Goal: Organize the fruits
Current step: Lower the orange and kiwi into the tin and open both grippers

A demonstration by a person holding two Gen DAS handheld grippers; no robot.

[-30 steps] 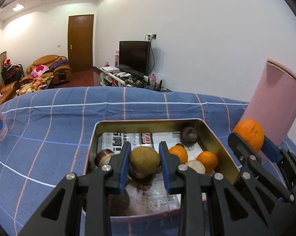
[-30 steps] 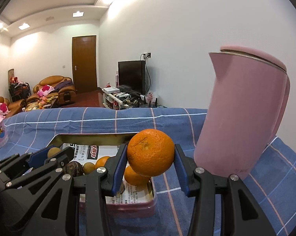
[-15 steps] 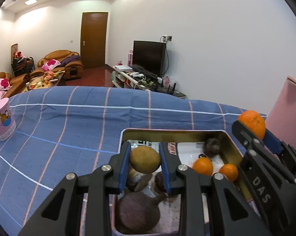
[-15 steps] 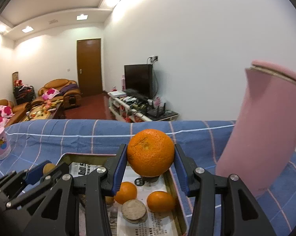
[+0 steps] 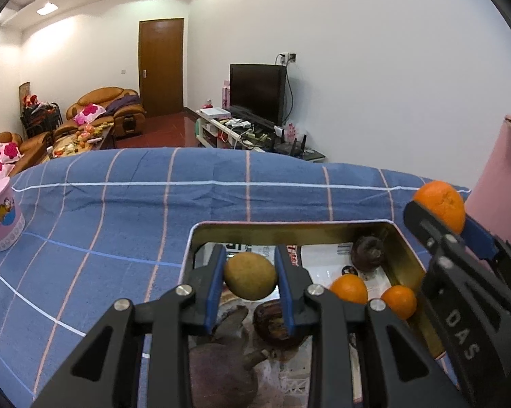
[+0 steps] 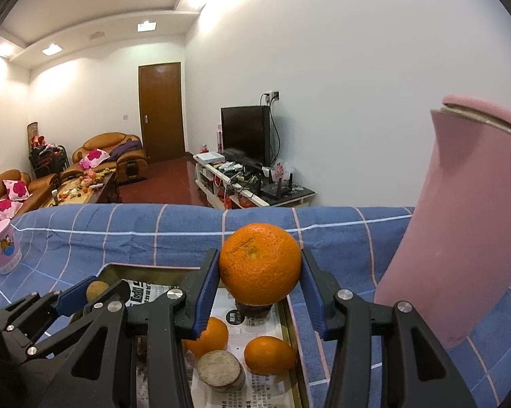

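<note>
My left gripper is shut on a yellow-brown round fruit and holds it above the left part of a metal tray lined with newspaper. My right gripper is shut on a large orange and holds it above the tray's far right side; it also shows in the left wrist view. In the tray lie two small oranges, dark purple fruits and a cut piece.
A tall pink kettle stands right of the tray. A small pink cup stands at the far left. The table is covered with a blue checked cloth. A living room lies beyond the far edge.
Both grippers have risen and moved over the tray, each keeping its fruit. The tray now appears lower and nearer in both views, and the kettle has slid to the right.
</note>
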